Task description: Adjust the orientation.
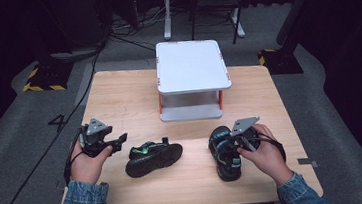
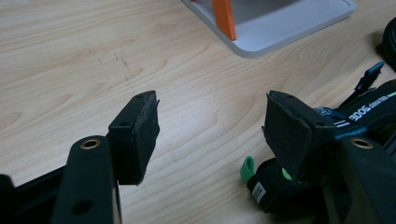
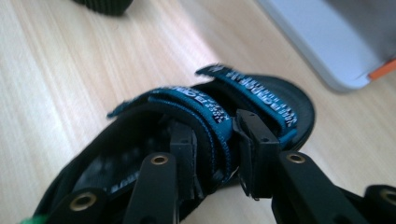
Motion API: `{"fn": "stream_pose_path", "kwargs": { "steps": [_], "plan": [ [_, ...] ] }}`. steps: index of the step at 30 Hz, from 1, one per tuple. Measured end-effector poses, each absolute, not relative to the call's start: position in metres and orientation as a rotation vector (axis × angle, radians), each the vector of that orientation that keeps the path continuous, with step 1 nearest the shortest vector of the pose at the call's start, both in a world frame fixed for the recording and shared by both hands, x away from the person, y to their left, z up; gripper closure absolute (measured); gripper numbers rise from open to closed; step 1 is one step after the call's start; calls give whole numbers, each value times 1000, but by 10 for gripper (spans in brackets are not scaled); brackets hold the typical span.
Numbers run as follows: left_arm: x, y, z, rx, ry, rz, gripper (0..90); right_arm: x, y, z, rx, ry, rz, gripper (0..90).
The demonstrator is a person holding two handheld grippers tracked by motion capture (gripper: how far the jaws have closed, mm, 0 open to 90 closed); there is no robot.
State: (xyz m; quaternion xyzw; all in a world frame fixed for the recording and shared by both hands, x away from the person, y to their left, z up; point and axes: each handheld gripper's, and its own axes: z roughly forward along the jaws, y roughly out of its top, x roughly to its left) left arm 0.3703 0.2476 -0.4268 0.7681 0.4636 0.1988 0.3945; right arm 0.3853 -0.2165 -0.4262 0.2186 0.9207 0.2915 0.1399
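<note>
Sandals are the work here, one by each hand on the wooden table (image 1: 118,95). From the high view, the right sandal (image 1: 222,154) lies at about five o'clock from the white two-tier stand (image 1: 192,65), toe toward the stand, and the right gripper (image 1: 237,143) sits against its outer side, over the straps. The left sandal (image 1: 153,157) lies at about seven o'clock from the stand, turned crosswise, and the left gripper (image 1: 121,139) waits just beside its heel end, at its nine o'clock, touching nothing. Along the left gripper's own view, the two jaws stand spread over bare wood, with the left sandal's heel strap (image 2: 273,186) and green tab behind the right-hand jaw rather than between them; for a good grip the person would have to swing that gap across the strap before squeezing. In the right gripper view, the jaws straddle the blue-edged middle strap (image 3: 210,119) of the right sandal (image 3: 275,95), pinching it between the pads, though blur makes the firmness hard to judge. To do this step well, the pinch should likely bite deep on the strap, near where it meets the sole, so the sandal hangs level instead of swinging, and any lift should begin slowly, keeping well apart from the stand's edge.
</note>
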Motion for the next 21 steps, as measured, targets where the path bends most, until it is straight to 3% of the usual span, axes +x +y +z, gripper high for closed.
{"fn": "stream_pose_path", "kwargs": {
  "steps": [10, 12, 16, 21],
  "plan": [
    [360, 259, -428, 1939, 1212, 519, 362, 426, -208, -430, 637, 2557, 952, 697],
    [359, 260, -429, 1937, 1215, 520, 362, 431, -207, -437, 624, 2584, 938, 659],
    [361, 262, -430, 1936, 1220, 514, 362, 429, -212, -433, 635, 2573, 918, 464],
    [364, 262, -429, 1931, 1219, 515, 362, 414, -221, -410, 706, 2548, 1004, 436]
  ]
}}
